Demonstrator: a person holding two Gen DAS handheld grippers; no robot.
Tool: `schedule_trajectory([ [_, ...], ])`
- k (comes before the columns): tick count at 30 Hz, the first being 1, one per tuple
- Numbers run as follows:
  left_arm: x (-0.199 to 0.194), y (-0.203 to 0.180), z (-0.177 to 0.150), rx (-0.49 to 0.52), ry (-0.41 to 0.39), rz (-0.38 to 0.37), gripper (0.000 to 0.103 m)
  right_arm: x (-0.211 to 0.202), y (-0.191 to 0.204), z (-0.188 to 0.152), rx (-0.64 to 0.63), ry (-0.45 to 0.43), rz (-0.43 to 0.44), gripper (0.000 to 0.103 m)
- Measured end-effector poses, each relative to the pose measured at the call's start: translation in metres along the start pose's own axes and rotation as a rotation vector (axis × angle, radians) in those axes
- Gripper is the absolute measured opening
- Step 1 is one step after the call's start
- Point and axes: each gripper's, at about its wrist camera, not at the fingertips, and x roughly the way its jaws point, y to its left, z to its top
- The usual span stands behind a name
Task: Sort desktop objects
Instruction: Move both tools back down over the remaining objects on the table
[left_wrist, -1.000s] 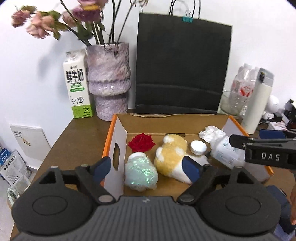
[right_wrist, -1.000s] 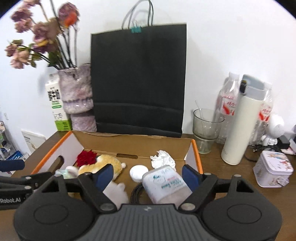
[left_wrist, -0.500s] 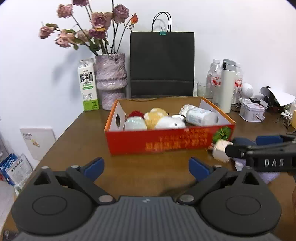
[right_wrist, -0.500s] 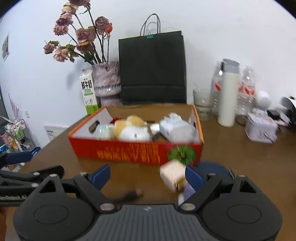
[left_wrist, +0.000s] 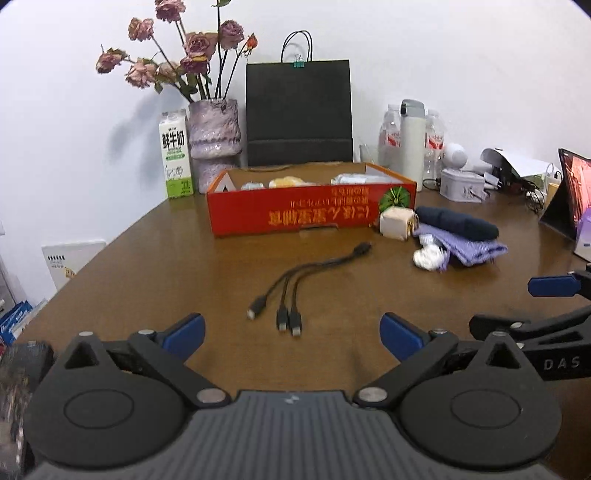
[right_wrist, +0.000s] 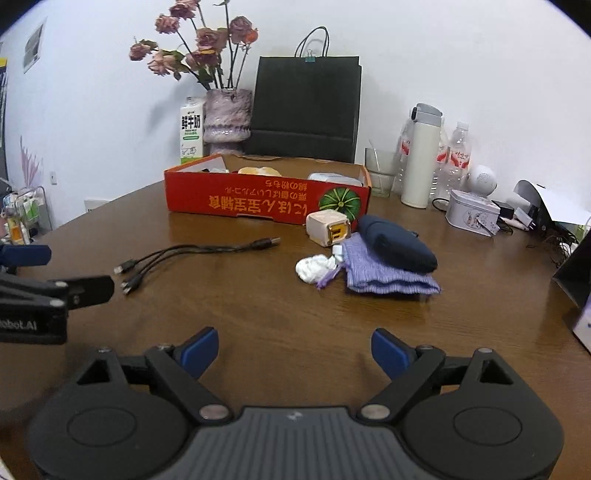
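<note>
Left wrist view: I have pulled back from over the red box (left_wrist: 312, 210); now my left gripper (left_wrist: 291, 332) hangs released and empty, the three-headed cable (left_wrist: 295, 284) at 12 o'clock just ahead.

Right wrist view: my right gripper (right_wrist: 293, 349) is likewise spread and empty, backed off. Charger block (right_wrist: 328, 228), dark pouch (right_wrist: 397, 243), purple cloth (right_wrist: 388, 275) and white wad (right_wrist: 314, 267) lie at 12 to 1 o'clock, unsorted, so I judge another pick comes next.

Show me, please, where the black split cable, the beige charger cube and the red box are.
black split cable (left_wrist: 295, 275), left wrist view, on its branching point.
beige charger cube (right_wrist: 327, 227), right wrist view, on its front face.
red box (left_wrist: 295, 214), left wrist view, on its printed front wall.
</note>
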Motion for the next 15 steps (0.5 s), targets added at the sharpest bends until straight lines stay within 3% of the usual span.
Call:
schedule_trajectory([
  [2,-0.002,-0.001,-0.006,0.020,0.009,-0.014,0.103,-0.009,0.001,-0.006,0.017,-0.015,0.035,0.088],
  [4,0.002,0.000,-0.004,0.045,0.034,-0.009,0.096,-0.013,0.000,-0.005,0.037,-0.018,0.071,0.082],
  [6,0.011,0.002,0.003,0.051,0.052,-0.019,0.081,-0.014,0.000,0.001,0.045,-0.039,0.102,0.068],
  [8,0.024,0.006,0.015,0.040,0.048,-0.042,0.074,-0.008,0.000,0.014,0.037,-0.042,0.115,0.045],
  [11,0.057,0.009,0.037,0.054,0.052,-0.070,0.069,0.013,-0.005,0.035,0.018,-0.036,0.097,0.042],
  [15,0.109,0.001,0.060,0.135,0.124,-0.112,0.067,0.053,-0.012,0.064,-0.012,-0.019,0.070,0.042],
])
